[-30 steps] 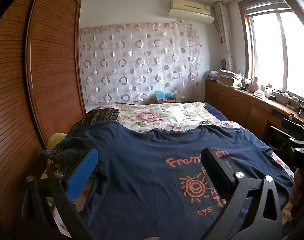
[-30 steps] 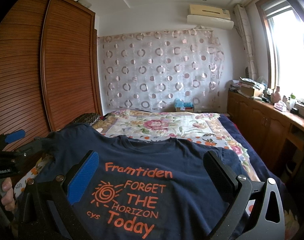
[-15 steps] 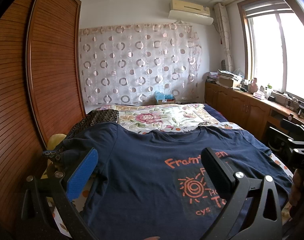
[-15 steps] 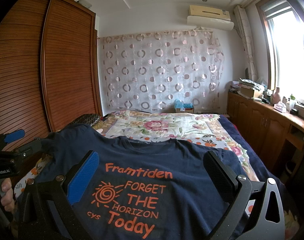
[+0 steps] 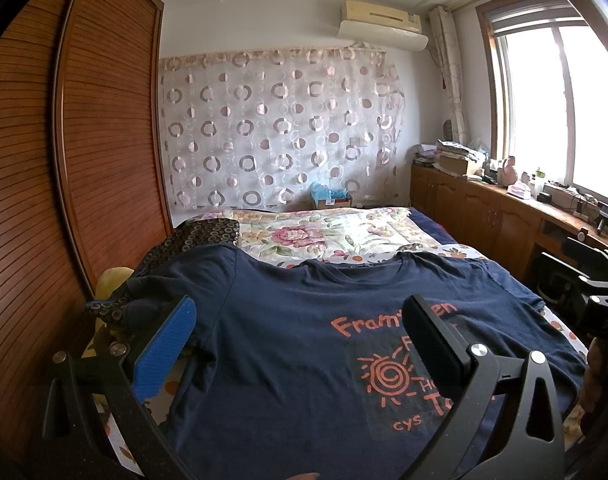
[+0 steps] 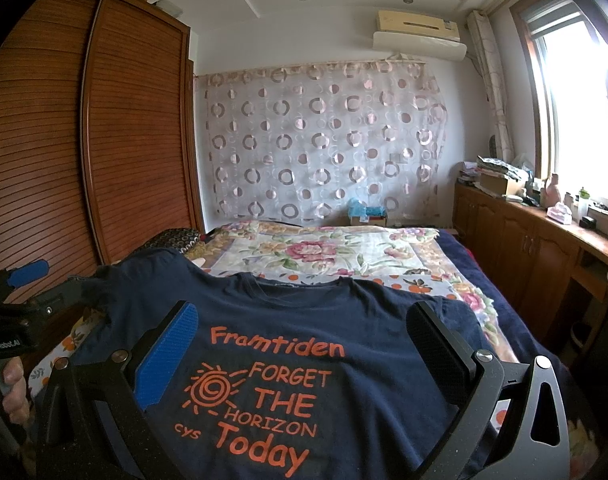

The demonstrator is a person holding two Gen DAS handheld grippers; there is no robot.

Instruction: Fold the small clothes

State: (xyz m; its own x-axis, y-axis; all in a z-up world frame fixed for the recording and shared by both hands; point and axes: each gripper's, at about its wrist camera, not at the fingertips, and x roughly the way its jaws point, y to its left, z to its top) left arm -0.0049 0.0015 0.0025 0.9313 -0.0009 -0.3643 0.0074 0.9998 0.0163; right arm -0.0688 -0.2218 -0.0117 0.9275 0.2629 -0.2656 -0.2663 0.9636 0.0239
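Nothing much has moved over the last second: both views keep almost the same framing, with only a slight drift of the left view toward the shirt's left side.

Beyond both sets of fingers the bed [image 5: 344,236] fills the room's middle, its floral cover bare at the far end. The navy T-shirt [image 6: 304,320] lies front-up on the near half, neckline away from the grippers, orange lettering readable. It appears already spread flat, sleeves out to each side. One sleeve runs past the blue pad of the left gripper [image 5: 300,344] toward a patterned dark cloth [image 5: 192,240] at the bed's edge.

I judge the task to be at its start: the shirt is laid out, and no fold is made yet. The next move likely calls for each gripper to drop to a side of the shirt, at a shoulder or the hem, and pinch a single layer without dragging the bedcover.

Both grippers hover level above the shirt's lower part, aimed along the bed. The left gripper's fingers are spread wide with nothing between them. The right gripper [image 6: 304,348] is likewise spread over the print, holding nothing. A hand [image 6: 8,392] grips the left tool's handle at the edge of the right view.
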